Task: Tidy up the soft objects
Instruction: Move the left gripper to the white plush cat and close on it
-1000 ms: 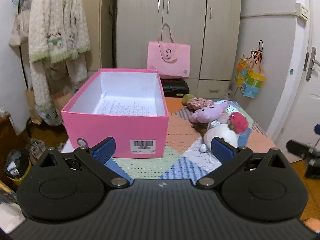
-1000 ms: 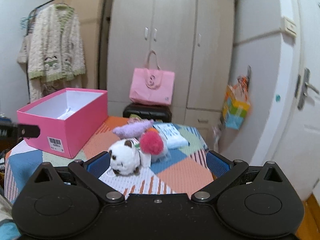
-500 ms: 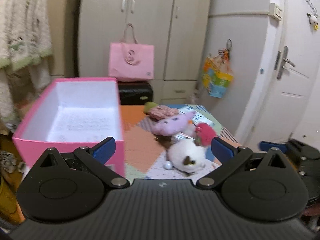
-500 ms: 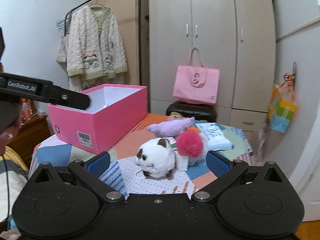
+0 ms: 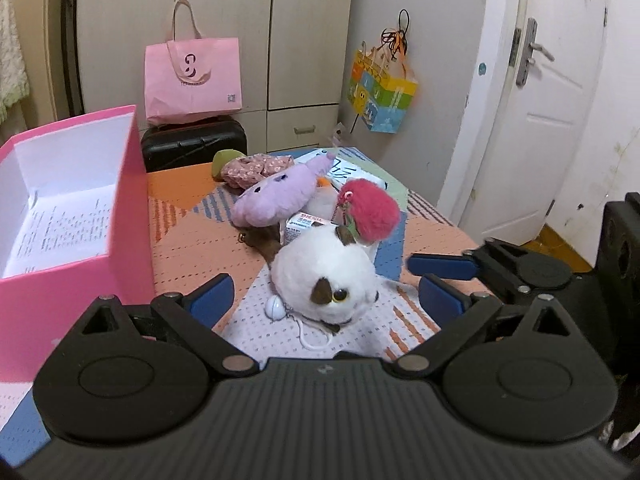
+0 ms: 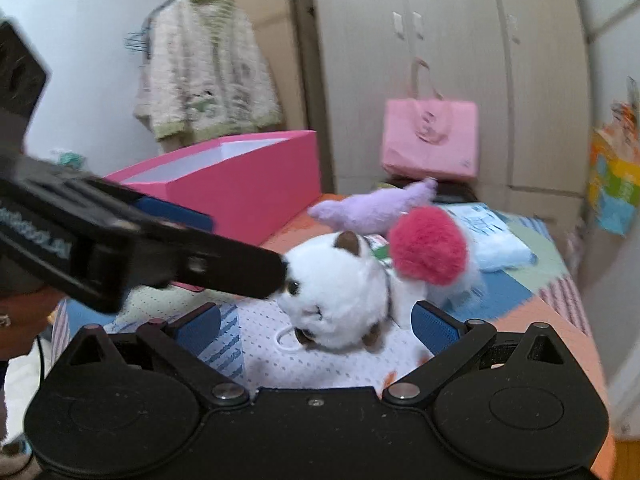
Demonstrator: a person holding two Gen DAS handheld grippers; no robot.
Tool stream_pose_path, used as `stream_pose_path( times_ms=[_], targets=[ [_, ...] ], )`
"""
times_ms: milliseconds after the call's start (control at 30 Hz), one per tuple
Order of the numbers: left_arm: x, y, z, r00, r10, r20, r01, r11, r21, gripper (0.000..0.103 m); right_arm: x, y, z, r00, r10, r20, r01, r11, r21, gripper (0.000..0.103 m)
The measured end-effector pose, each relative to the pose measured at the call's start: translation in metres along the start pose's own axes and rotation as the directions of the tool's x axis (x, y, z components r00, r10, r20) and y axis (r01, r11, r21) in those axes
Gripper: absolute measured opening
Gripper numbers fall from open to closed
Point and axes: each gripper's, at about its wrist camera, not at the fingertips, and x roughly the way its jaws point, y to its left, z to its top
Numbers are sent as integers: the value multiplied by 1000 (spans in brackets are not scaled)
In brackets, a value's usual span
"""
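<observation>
A table covered by a patchwork cloth (image 5: pixel 192 236) of orange, blue, green and white fills the middle of both wrist views. From the left wrist view, an open pink box (image 5: pixel 132 208) with a white inside stands on the cloth at 9 o'clock, with only a printed paper sheet visible on its floor. A pink tote bag (image 5: pixel 193 76) sits on a black case (image 5: pixel 194 144) past the table's far edge at 12 o'clock, in front of pale wardrobe doors.

The left gripper (image 5: pixel 326 298) has its blue-padded jaws spread wide, one on each side of a white plush cat (image 5: pixel 324 276) that lies on the cloth between them; the pads do not touch it. The right gripper (image 5: pixel 430 278) reaches in at 3 o'clock, jaws also wide, just beside the cat. In the blurred right wrist view the cat (image 6: pixel 340 292) lies between that gripper's open pads (image 6: pixel 434 326), and the left gripper's black finger (image 6: pixel 224 266) crosses in from 9 o'clock, its tip at the cat's face.

Beyond the cat, at 1 o'clock, a red pom-pom (image 5: pixel 370 210) rests against it. A lilac plush (image 5: pixel 276 196) lies at 12 o'clock, with a floral fabric piece (image 5: pixel 256 168) and a small green item (image 5: pixel 226 158) behind it.
</observation>
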Motion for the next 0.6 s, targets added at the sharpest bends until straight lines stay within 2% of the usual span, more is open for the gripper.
stream_pose_path(
  times_ms=[167, 267, 400, 533, 600],
  targets=[
    [18, 2, -3, 1000, 9, 11, -9, 1000, 3, 97, 16, -14, -7, 999, 35, -11, -34, 997, 65, 101],
    [27, 8, -5, 1000, -11, 19, 11, 1000, -13, 92, 19, -11, -10, 999, 38, -3, -38, 999, 36, 97],
    [39, 3, -14, 997, -1, 80, 0, 1000, 12, 91, 26, -1, -15, 1000, 20, 6, -20, 1000, -13, 95],
    [44, 3, -19, 995, -29, 98, 30, 1000, -5, 77, 29, 1, -17, 1000, 2, 27, -1, 1000, -24, 91],
    [47, 4, -20, 995, -36, 94, 37, 999, -16, 71, 32, 2, -21, 1000, -8, 27, 8, 999, -32, 85]
  ],
)
